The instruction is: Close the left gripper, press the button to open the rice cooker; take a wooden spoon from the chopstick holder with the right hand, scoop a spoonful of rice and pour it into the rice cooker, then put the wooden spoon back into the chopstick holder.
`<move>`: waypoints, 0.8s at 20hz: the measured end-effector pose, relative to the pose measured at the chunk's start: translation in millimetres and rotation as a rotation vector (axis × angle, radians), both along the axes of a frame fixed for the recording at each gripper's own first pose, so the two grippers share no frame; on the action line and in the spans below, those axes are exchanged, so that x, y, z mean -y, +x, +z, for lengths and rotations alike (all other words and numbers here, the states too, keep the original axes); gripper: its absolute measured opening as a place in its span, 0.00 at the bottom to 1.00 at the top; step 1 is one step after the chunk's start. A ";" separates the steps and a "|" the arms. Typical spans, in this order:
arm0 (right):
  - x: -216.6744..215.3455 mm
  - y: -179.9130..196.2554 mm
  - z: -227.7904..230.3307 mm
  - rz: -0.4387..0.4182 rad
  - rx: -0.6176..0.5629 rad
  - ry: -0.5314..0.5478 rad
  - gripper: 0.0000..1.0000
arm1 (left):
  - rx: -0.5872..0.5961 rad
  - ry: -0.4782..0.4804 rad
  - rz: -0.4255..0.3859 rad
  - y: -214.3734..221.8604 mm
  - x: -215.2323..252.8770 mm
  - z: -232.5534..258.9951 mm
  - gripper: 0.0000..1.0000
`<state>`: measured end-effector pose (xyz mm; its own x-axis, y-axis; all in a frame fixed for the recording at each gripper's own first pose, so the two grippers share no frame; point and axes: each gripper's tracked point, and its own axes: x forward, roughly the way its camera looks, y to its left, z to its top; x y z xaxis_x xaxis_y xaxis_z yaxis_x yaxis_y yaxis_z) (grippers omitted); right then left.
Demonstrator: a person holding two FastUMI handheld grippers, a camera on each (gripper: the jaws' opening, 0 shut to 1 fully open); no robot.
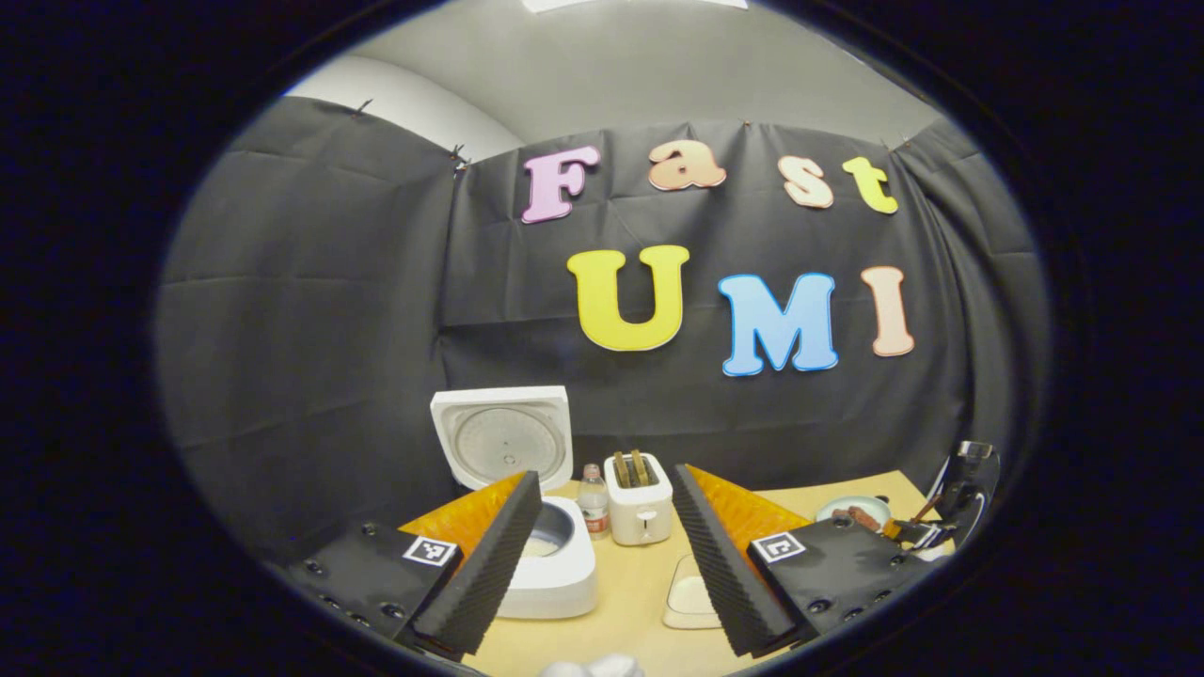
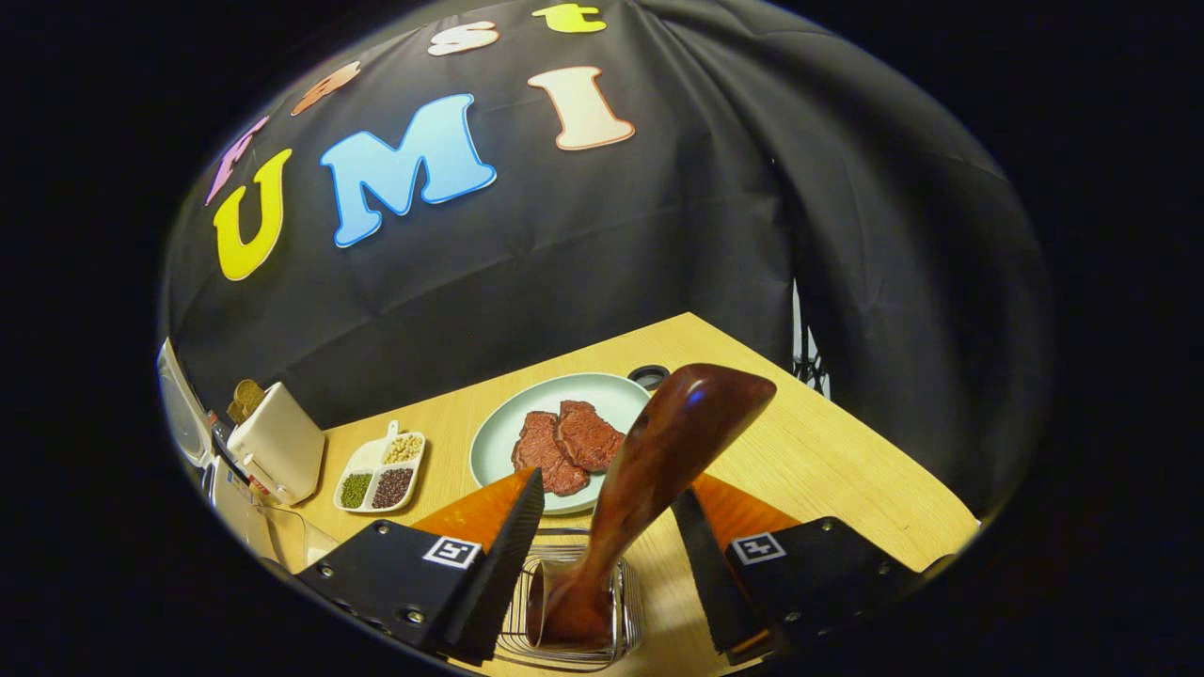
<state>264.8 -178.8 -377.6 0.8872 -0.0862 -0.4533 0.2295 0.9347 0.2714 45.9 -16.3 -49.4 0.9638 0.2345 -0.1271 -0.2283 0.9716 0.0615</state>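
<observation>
The white rice cooker stands open at the left, its lid raised and pale rice in the pot. My left gripper is open, above the table just right of the cooker, holding nothing. A dark wooden spoon stands broad end up in the wire chopstick holder. My right gripper is open, one finger on each side of the spoon's handle with a gap on both sides. The right gripper also appears at the far right of the left gripper view.
A white toaster and a small bottle stand behind the cooker, and a pale shallow container sits in front. A plate with meat slices, a divided dish of beans and the toaster lie beyond the holder.
</observation>
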 end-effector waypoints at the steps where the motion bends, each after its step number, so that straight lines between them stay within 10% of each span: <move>1: -1.6 2.0 0.7 0.005 0.005 0.018 0.77 | -0.001 0.005 0.005 0.5 0.1 1.0 0.99; 3: 2.5 2.7 1.7 0.003 0.000 0.028 0.25 | 0.000 0.009 0.001 3.6 3.3 2.2 0.99; 16: -20.3 -12.8 55.6 0.066 0.047 -0.142 0.18 | 0.009 0.021 -0.025 -3.8 -31.5 -6.1 0.99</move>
